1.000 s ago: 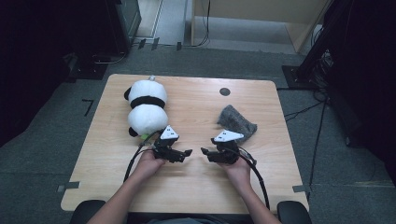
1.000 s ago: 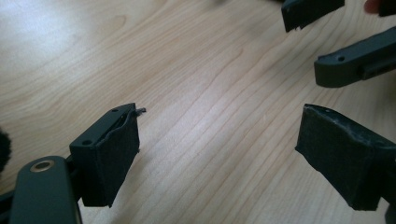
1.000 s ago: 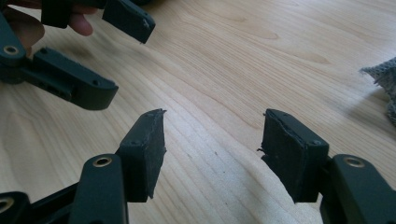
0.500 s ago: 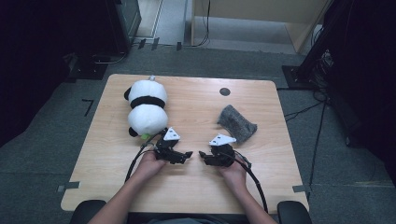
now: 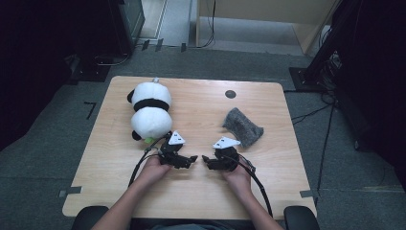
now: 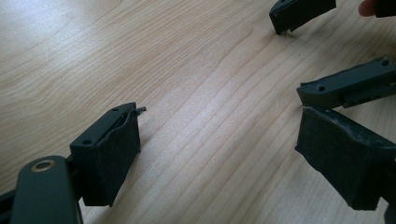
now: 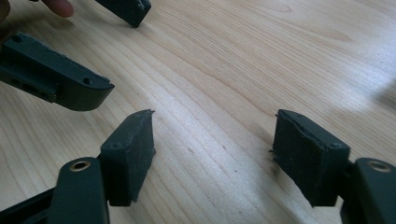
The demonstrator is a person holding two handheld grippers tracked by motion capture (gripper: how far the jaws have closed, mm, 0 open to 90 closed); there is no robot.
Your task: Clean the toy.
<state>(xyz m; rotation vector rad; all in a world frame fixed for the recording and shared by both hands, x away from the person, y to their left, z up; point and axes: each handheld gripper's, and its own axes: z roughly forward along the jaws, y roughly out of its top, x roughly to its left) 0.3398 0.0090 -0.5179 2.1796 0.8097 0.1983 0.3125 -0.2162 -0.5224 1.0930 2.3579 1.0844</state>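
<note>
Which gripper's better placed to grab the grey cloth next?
Right. The right gripper lies just below the grey cloth, fingers open and empty on bare table. The left gripper sits by the panda plush, farther from the cloth.

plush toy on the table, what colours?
White with black bands, a panda; clearest in the high view.

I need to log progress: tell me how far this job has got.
Done: nothing shows as handled; the plush panda and grey cloth lie apart on the table. In hand: nothing. The left gripper and right gripper face each other, both open over bare wood, the right's jaws just opened wider. Left: any pick-up of either thing.
</note>
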